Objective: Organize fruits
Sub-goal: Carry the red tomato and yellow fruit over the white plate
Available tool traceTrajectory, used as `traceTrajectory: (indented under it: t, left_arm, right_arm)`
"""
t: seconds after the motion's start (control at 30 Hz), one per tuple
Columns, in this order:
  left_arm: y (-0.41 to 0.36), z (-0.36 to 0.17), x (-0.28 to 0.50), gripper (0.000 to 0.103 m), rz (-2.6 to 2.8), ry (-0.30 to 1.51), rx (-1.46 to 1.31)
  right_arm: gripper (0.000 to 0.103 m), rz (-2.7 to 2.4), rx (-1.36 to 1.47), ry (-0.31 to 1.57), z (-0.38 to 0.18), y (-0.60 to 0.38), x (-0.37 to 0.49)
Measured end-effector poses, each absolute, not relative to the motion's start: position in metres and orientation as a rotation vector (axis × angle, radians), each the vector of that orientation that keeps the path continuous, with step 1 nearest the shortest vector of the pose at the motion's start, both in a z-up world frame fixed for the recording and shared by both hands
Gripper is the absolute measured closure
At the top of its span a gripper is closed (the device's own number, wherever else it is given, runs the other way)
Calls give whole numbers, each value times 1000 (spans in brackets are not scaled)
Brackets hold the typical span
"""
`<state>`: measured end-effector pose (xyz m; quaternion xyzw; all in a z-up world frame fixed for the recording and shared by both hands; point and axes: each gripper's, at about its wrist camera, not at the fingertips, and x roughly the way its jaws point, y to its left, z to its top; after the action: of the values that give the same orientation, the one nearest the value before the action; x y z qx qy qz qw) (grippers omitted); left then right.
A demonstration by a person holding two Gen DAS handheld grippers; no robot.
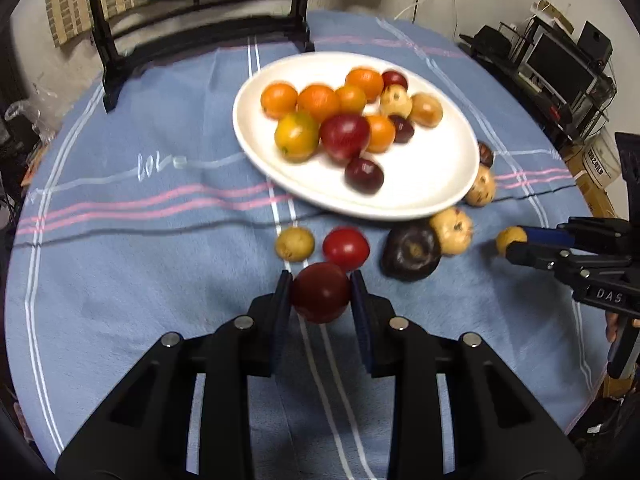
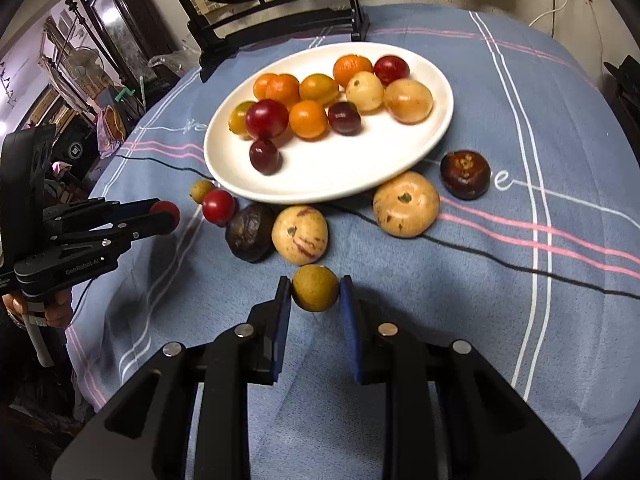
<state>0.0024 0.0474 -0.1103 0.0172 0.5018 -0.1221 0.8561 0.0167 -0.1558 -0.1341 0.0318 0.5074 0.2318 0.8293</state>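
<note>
A white plate holds several orange, red and tan fruits; it also shows in the right wrist view. My left gripper is shut on a dark red fruit, held above the blue cloth in front of the plate. My right gripper is shut on a small yellow-brown fruit, also above the cloth. Loose on the cloth near the plate lie a red fruit, a small yellow fruit, a dark purple fruit, tan speckled fruits and a brown fruit.
A black wooden stand with a round panel stands at the table's far edge behind the plate. The blue striped cloth covers the round table. Shelves with electronics stand off to the right, cluttered furniture to the left.
</note>
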Motion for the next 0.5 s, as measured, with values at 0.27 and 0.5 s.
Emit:
traceTrajectory:
  t: [0.27,0.5]
  left_arm:
    - [38,-41,38,74,-274,910,33]
    - [16,-12,78,74,-249,854,67]
  right_arm:
    - [78,508,46,949,-79,-155,40]
    - [78,523,32,837,-30,-148,79]
